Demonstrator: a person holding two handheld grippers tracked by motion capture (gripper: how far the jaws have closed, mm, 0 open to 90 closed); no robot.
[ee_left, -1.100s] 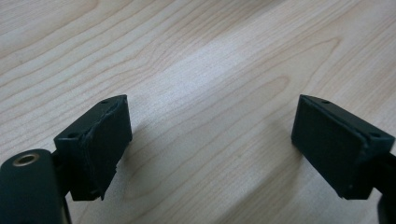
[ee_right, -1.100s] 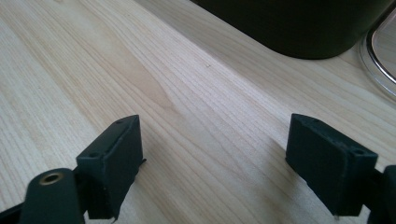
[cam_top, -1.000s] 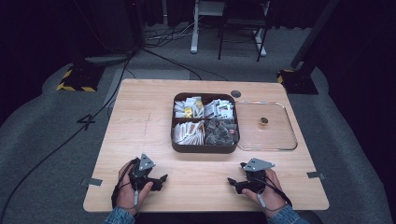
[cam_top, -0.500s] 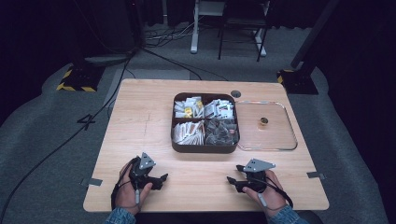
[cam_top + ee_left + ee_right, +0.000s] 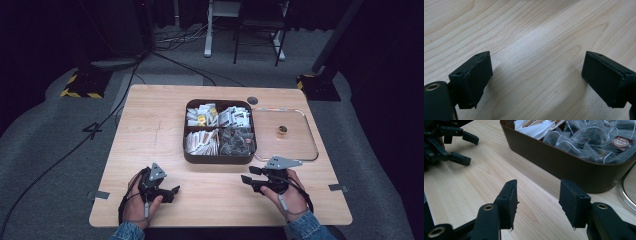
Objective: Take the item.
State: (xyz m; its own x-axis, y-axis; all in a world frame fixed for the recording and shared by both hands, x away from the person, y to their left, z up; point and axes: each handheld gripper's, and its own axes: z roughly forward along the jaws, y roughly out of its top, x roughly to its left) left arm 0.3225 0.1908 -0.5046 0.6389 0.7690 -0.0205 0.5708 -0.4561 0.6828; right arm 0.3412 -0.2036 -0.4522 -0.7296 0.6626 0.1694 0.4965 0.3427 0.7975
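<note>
I have the right hand-held gripper just short of the brown box, its tips pointing at the near wall. Its jaws have just been closing and now stand partway apart with only bare table between them; they grip nothing. Through the right gripper view, the box stands directly ahead of the jaws and a little to their right, close but not touching. The compartment nearest me holds clear tea bags with strings and a dark red tag; the one beyond it to the left holds white paper packets. At the far right of that view, a curved edge of the clear lid lies flat on the table right beside the box.

My left hand-held gripper sits low over the table, well to the left of the right one, and I can see it across the wood in the right gripper view. Its jaws are wide apart, with bare wood grain between the pads and nothing held.

In the high view, the lid carries a small round knob at its middle.
</note>
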